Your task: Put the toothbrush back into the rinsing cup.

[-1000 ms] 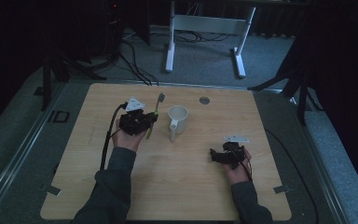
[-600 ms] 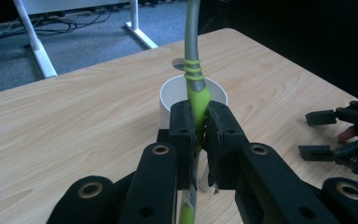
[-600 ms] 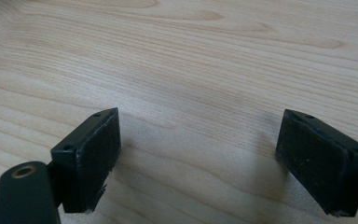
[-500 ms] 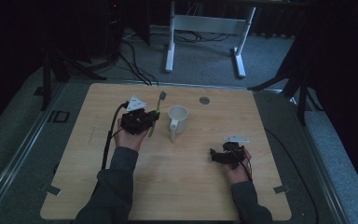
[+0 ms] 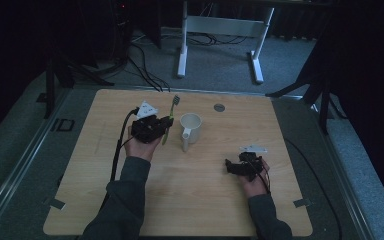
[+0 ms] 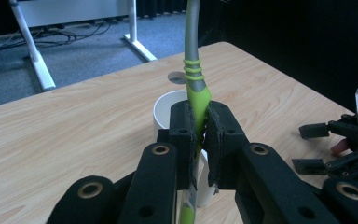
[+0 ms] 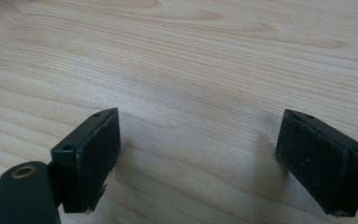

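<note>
My left gripper [image 5: 166,123] hovers over the left half of the wooden table [image 5: 205,200], shut on a green and grey toothbrush [image 5: 170,117]. The brush stands roughly upright, its head pointing toward the far edge. In the left gripper view the pads [image 6: 182,128] pinch the green handle of the toothbrush [image 6: 196,88], with a white mug [image 6: 167,103] just behind. The mug [image 5: 190,127] stands right beside the brush, its handle toward me. My right gripper [image 5: 230,166] rests low at the right, open. Between its black pads [image 7: 98,156] lies bare wood.
A round grey grommet [image 5: 219,107] sits in the tabletop near the far edge. Beyond the table, a white desk frame [image 5: 220,30] and cables lie on the grey carpet. The right gripper [image 6: 310,147] shows at the right of the left gripper view.
</note>
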`<state>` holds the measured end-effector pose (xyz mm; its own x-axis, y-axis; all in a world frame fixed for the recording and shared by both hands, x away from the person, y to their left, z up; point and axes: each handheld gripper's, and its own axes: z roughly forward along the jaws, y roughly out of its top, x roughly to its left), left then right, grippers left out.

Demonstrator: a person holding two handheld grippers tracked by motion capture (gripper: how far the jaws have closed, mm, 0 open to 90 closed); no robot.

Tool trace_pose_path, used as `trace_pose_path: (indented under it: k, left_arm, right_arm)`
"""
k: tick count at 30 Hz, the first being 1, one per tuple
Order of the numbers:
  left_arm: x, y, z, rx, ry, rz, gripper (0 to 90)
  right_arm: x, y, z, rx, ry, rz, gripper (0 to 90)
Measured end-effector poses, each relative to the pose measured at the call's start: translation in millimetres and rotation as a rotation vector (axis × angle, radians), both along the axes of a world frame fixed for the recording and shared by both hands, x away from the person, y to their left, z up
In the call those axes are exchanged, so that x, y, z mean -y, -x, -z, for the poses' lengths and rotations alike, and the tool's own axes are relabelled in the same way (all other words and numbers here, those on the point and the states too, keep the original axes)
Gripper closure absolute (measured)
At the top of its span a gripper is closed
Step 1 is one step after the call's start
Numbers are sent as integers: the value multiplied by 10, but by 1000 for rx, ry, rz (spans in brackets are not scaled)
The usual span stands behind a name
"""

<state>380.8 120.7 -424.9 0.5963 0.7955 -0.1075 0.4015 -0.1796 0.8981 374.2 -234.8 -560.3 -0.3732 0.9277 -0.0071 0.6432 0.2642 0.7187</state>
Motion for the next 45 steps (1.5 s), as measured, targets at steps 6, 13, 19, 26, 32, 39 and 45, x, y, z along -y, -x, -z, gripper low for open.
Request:
trace_pose_path:
  k: [6,13,19,26,32,39,45]
  left_arm:
    - [32,-6,-20,10,8,8,816]
    - [53,-1,-34,23,14,10,816]
    - [65,10,-49,36,25,15,817]
    - [77,12,-70,50,36,23,817]
    - [97,15,-83,63,39,29,818]
    - [122,1,-75,63,44,39,818]
    - [137,1,-72,81,65,51,818]
  right_arm:
    - [-1,-2,0,0,0,-1,135]
    - [-1,-2,0,0,0,-1,135]
    - [-2,-3,0,0,0,-2,135]
    - [-6,-4,0,0,-1,-1,135]
    - [-6,-4,0,0,-1,-1,135]
    - [-6,-4,0,-1,-2,-2,135]
    - [-6,-4,0,-1,-1,-2,135]
